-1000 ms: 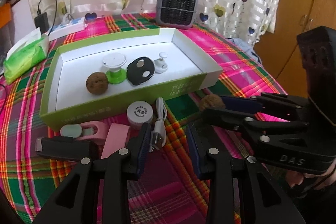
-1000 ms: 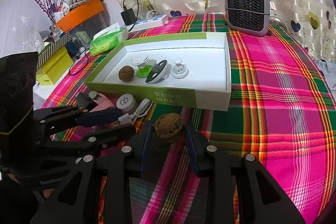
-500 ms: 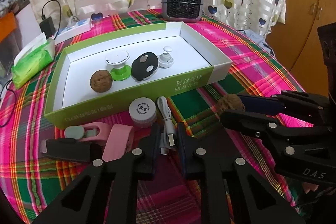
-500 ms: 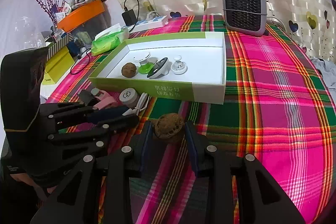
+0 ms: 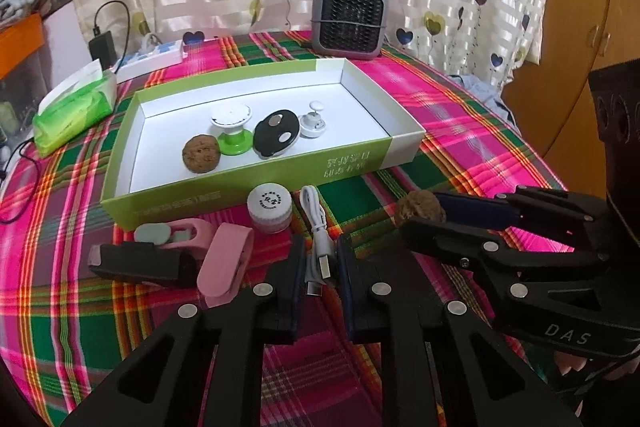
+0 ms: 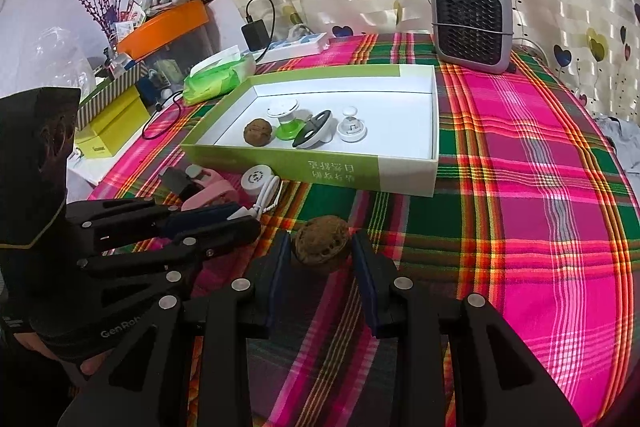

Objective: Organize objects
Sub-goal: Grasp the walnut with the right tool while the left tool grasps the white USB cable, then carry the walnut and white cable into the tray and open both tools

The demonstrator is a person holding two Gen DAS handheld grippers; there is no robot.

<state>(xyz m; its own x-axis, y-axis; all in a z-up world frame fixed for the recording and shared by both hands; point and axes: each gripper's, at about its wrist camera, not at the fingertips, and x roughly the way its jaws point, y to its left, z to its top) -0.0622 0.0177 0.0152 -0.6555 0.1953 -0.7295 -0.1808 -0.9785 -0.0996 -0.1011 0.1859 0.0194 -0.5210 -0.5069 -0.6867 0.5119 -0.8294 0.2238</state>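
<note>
My left gripper [image 5: 321, 259] is shut on the plug end of a white USB cable [image 5: 315, 219], which trails over the plaid cloth toward the box. My right gripper [image 6: 322, 247] is shut on a brown walnut [image 6: 322, 241], just above the cloth in front of the box. The left wrist view also shows this walnut [image 5: 420, 211] at the right gripper's tips. The green-and-white box [image 5: 248, 183] holds another walnut [image 5: 201, 154], a green-and-white knob [image 5: 232, 131], a black oval piece [image 5: 277, 133] and a small white piece [image 5: 313, 121].
In front of the box lie a white round jar [image 5: 269, 207], two pink clips [image 5: 224, 263] and a black block [image 5: 140, 263]. A grey fan heater [image 5: 350, 23] stands behind the box. A green tissue pack [image 5: 74, 109] and a power strip [image 5: 152, 61] lie at the back left.
The left gripper's jaws went from wide open to shut around the cable's plug. The right gripper kept its hold on the walnut and stayed in place.
</note>
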